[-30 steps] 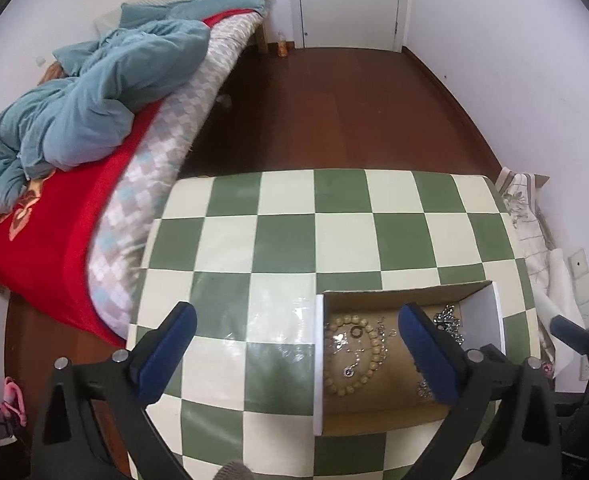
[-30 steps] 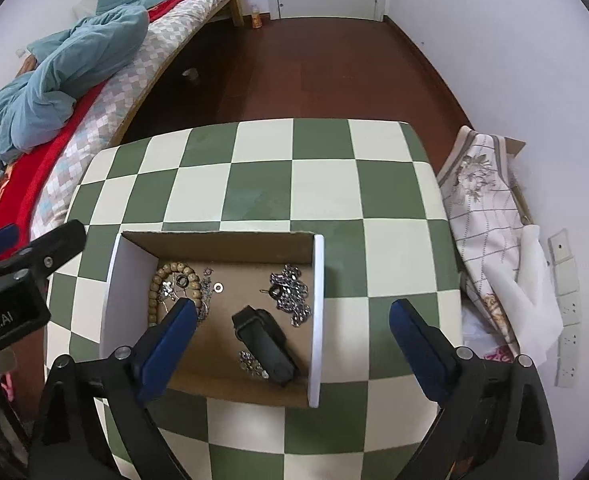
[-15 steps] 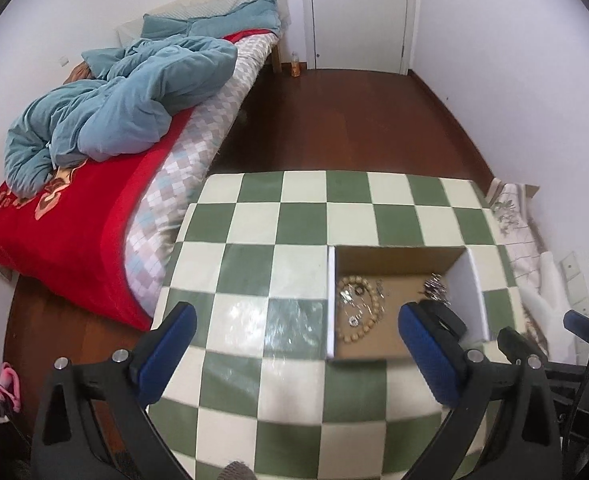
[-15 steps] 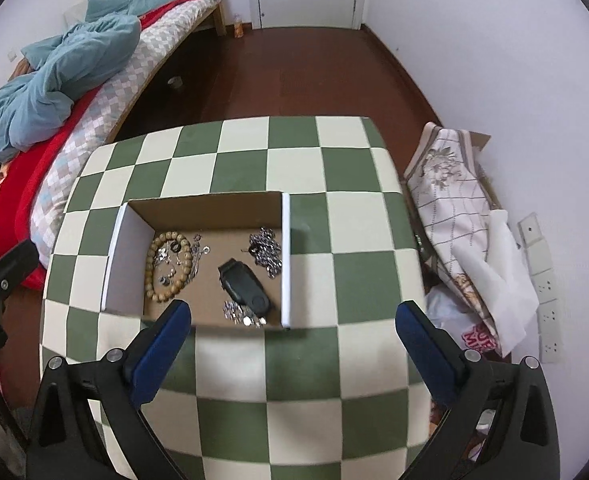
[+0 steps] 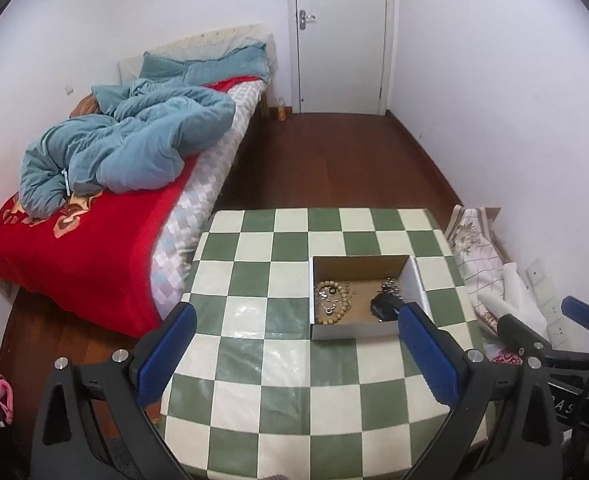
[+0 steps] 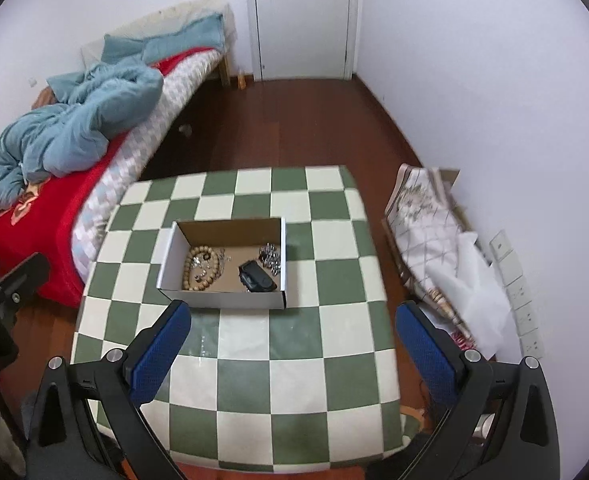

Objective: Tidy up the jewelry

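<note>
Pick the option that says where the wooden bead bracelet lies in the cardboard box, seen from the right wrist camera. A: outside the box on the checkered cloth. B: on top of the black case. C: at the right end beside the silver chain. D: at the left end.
D: the wooden bead bracelet lies at the left end of the cardboard box, apart from the black case.

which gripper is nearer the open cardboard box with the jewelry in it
Left, narrowly. The left gripper has its right fingertip overlapping the near right corner of the open cardboard box. The right gripper hangs open just short of the box's near wall.
</note>
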The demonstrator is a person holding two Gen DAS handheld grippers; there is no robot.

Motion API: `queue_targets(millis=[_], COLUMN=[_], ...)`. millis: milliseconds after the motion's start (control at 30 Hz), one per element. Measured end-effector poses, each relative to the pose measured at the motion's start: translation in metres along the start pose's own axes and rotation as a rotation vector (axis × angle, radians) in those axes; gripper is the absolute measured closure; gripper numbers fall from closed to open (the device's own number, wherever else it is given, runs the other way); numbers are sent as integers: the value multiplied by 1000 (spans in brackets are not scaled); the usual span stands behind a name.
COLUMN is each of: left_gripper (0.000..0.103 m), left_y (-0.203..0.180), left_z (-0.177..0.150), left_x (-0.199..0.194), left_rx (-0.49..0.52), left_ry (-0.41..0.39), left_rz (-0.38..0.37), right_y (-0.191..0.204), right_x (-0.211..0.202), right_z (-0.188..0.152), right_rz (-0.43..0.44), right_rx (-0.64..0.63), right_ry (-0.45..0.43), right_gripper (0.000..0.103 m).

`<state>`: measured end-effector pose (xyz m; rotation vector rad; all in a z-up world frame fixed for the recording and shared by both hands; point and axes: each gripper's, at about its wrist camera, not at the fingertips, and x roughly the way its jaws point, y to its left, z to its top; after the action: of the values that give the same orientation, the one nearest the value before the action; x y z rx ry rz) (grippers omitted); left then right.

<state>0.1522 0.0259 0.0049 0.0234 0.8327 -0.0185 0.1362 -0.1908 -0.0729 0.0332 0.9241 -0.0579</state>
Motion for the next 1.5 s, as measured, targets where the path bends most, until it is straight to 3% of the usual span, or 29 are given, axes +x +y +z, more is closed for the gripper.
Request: queue_targets(millis=[433, 633, 933, 1233, 1500], left_gripper=[0, 0, 0, 0, 0], left_y=[-2, -3, -4, -7, -9], left_z=[-4, -3, 15, 36, 40], left_x=[-92, -105, -93, -59, -42], left_rx=[0, -12, -43, -45, -44], left_ry=[-67, -50, -47, -26, 8], left_rz=[-48, -65, -13, 48, 51], right_y=[-6, -8, -10, -9, -7], right_x=[-125, -161, -154, -114, -86], right_z=[-11, -10, 18, 48, 56], right_rz=[9, -4, -42, -63, -65], right_rx=[12, 10, 2, -1, -8], right_ry=[-147, -159, -151, -121, -79], right_gripper=[0, 0, 0, 0, 0])
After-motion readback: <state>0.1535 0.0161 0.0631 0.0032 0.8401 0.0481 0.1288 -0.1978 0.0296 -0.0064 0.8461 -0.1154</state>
